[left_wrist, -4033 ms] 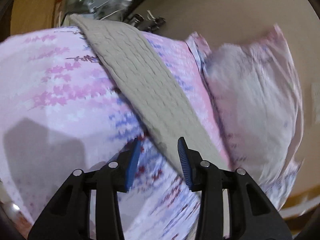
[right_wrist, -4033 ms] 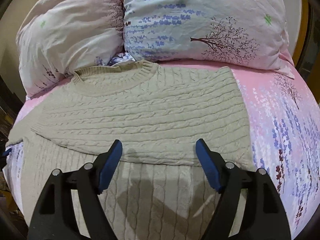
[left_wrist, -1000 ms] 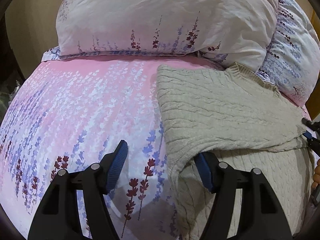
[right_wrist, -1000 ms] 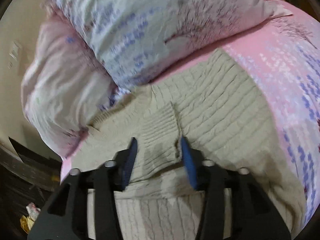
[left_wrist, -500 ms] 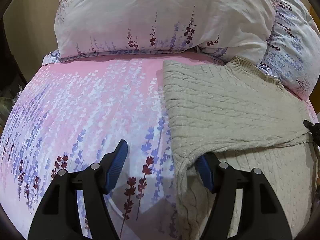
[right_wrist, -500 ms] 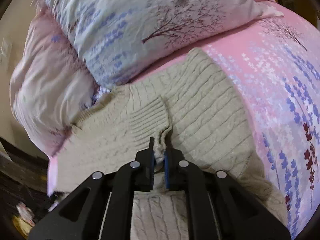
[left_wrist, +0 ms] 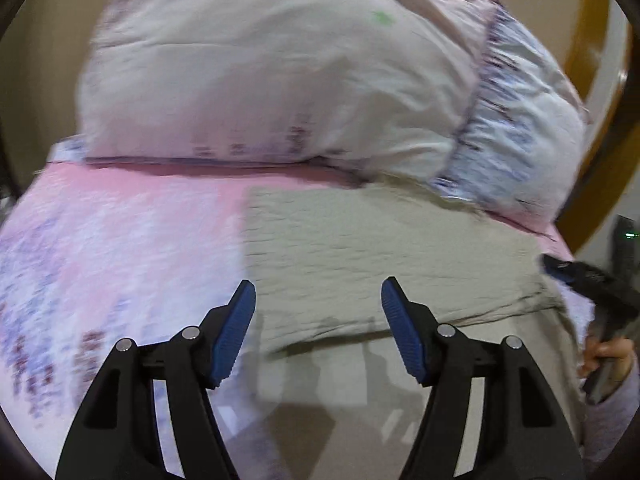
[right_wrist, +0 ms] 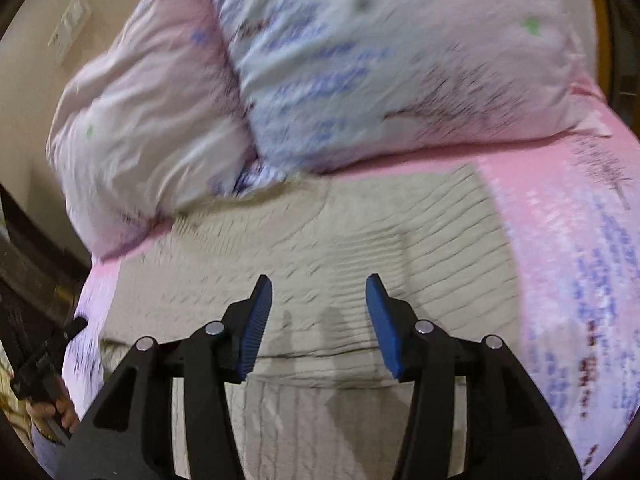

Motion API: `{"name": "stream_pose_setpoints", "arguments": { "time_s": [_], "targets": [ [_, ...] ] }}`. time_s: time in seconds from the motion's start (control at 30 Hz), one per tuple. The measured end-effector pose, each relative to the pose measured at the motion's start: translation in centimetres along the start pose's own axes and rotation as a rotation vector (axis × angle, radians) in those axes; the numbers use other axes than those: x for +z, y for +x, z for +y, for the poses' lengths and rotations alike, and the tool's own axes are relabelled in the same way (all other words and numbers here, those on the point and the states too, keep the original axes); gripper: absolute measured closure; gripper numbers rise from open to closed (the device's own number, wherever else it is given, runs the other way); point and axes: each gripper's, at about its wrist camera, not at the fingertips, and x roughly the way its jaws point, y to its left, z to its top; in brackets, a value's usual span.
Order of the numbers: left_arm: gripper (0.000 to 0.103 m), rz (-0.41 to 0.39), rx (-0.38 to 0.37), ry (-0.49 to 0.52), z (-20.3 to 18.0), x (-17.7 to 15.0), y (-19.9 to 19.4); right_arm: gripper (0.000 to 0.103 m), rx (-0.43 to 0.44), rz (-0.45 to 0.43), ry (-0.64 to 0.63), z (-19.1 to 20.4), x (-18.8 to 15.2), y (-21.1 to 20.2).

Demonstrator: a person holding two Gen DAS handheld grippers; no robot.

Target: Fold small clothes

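While the beige knit sweater (right_wrist: 360, 248) is laid flat on the pink bedsheet (right_wrist: 568, 264) just below the pillows (left_wrist: 280, 80), both sleeves look to be folded in across the chest already, so roughly the first half is judged done. Nothing is gripped right now: the left gripper (left_wrist: 316, 320) and right gripper (right_wrist: 318, 320) are both held wide apart above the knit. Bottom-to-top fold is still left, probably

Bedroom at home: bed w/ pink floral sheet (left_wrist: 120, 232), two pillows (right_wrist: 360, 60), wall switch (right_wrist: 72, 20).
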Motion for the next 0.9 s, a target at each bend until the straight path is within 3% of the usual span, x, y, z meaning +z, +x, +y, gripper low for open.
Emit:
{"name": "stream_pose_setpoints", "arguments": {
  "time_s": [0.1,0.2,0.33,0.43,0.5,0.6,0.7,0.9],
  "targets": [
    [0.043,0.069,-0.062,-0.007,-1.1,-0.2,2.5,0.052,-0.002,0.05,0.014,0.1,-0.4,1.0],
    [0.049,0.129,-0.054,-0.035,-1.0,-0.9,4.3,0.051,0.003,0.069,0.032,-0.6,-0.9,1.3],
    [0.049,0.136,-0.07,-0.078,-0.5,-1.3,4.4,0.049,-0.01,0.065,0.009,-0.2,-1.1,1.3],
    [0.05,0.142,-0.073,-0.098,-0.3,-1.1,4.5,0.041,0.039,0.07,0.025,-0.5,-0.8,1.4],
    [0.05,0.133,-0.089,-0.115,-0.3,-1.3,3.6,0.041,0.076,0.082,0.065,-1.0,-0.6,0.5],
    [0.049,0.089,-0.131,-0.113,0.4,-2.0,0.2,0.04,0.13,0.02,0.088,-2.7,-1.5,-4.5],
    [0.049,0.071,-0.153,-0.115,1.3,-3.8,-3.7,0.032,0.143,0.017,0.071,-4.9,-3.6,-9.0],
    [0.049,0.155,-0.176,-0.164,2.5,-9.3,-8.1,0.032,0.04,0.095,0.164,-11.1,-10.6,-14.4]
  ]
}}
